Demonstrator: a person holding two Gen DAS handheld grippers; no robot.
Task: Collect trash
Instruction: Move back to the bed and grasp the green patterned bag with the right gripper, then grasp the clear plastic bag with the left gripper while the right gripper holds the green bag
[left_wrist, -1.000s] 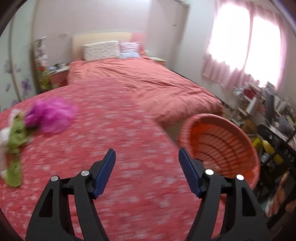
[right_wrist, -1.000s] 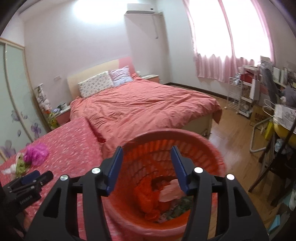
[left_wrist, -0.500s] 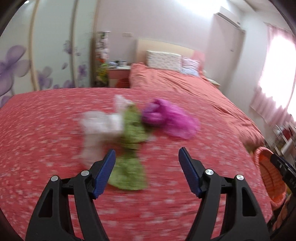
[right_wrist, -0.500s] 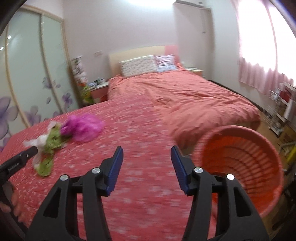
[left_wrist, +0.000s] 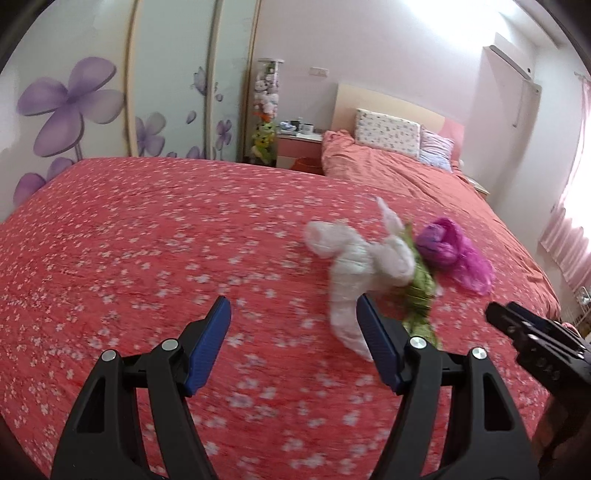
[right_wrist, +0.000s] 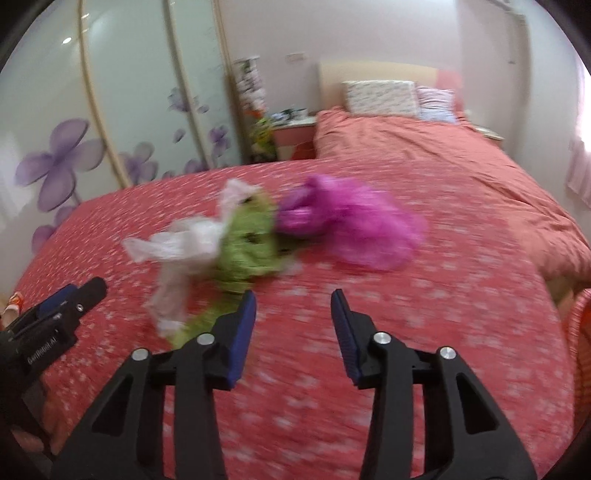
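Three crumpled plastic bags lie together on the red flowered bedspread (left_wrist: 129, 258): a white bag (left_wrist: 354, 262) (right_wrist: 184, 247), a green bag (left_wrist: 421, 288) (right_wrist: 247, 243) and a magenta bag (left_wrist: 454, 254) (right_wrist: 351, 225). My left gripper (left_wrist: 293, 339) hovers open just short of the white bag, which sits off its right finger. My right gripper (right_wrist: 293, 328) is above the spread in front of the green and magenta bags; its jaws are closing with nothing between them. The left gripper also shows at the left edge (right_wrist: 59, 310) of the right wrist view.
An orange laundry basket (right_wrist: 580, 321) peeks in at the right edge by the bed's corner. A second bed (left_wrist: 406, 173) with pillows lies beyond. Flowered wardrobe doors (left_wrist: 92, 103) and a pink nightstand (left_wrist: 299, 147) stand at the back.
Both grippers swung left, away from the orange basket and toward the bags, which now sit close in front. The right jaws have narrowed.
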